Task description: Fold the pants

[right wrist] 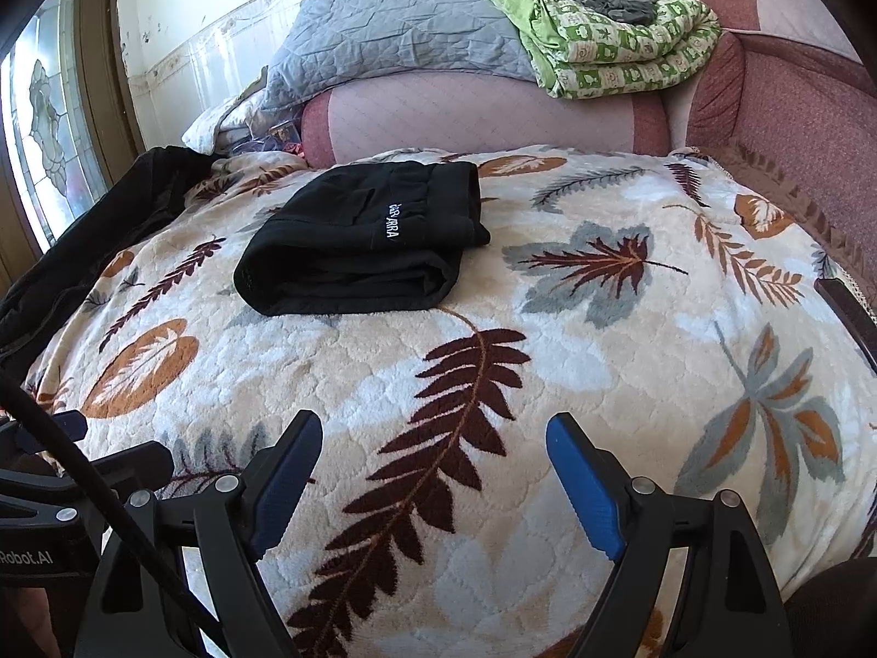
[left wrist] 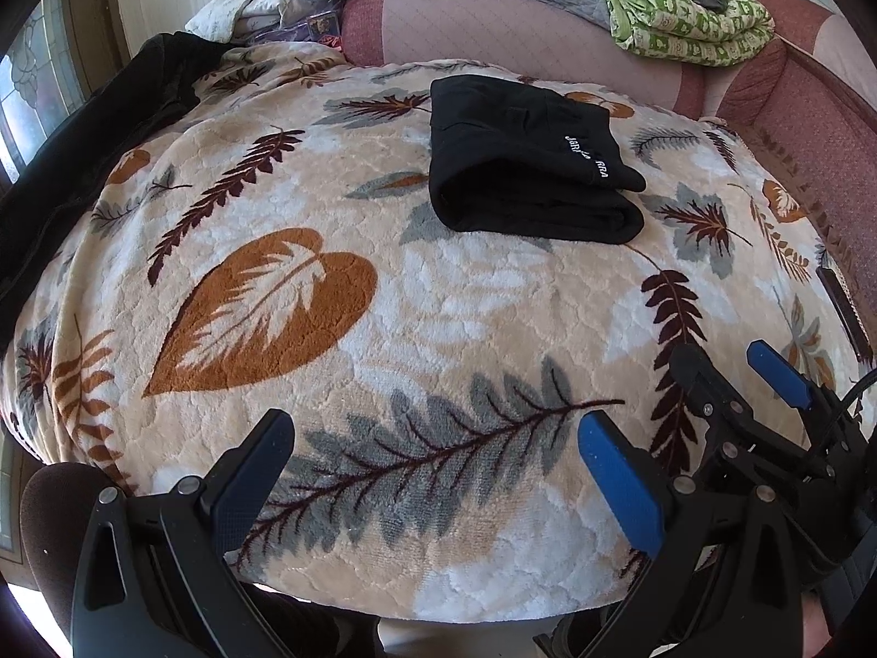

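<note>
The black pants (left wrist: 526,164) lie folded into a compact stack with white lettering on top, at the far middle of the leaf-patterned blanket (left wrist: 383,301). In the right wrist view the pants (right wrist: 362,241) sit far left of centre on the blanket (right wrist: 548,329). My left gripper (left wrist: 438,438) is open and empty, low over the blanket's near edge, well short of the pants. My right gripper (right wrist: 433,438) is open and empty too, also near the front edge. It shows at the right in the left wrist view (left wrist: 740,373).
A dark garment (left wrist: 82,164) lies along the blanket's left edge. A pink sofa back (right wrist: 482,120) runs behind, with a grey quilt (right wrist: 394,27) and a green patterned quilt (right wrist: 619,49) on it. A window (right wrist: 44,120) is at left.
</note>
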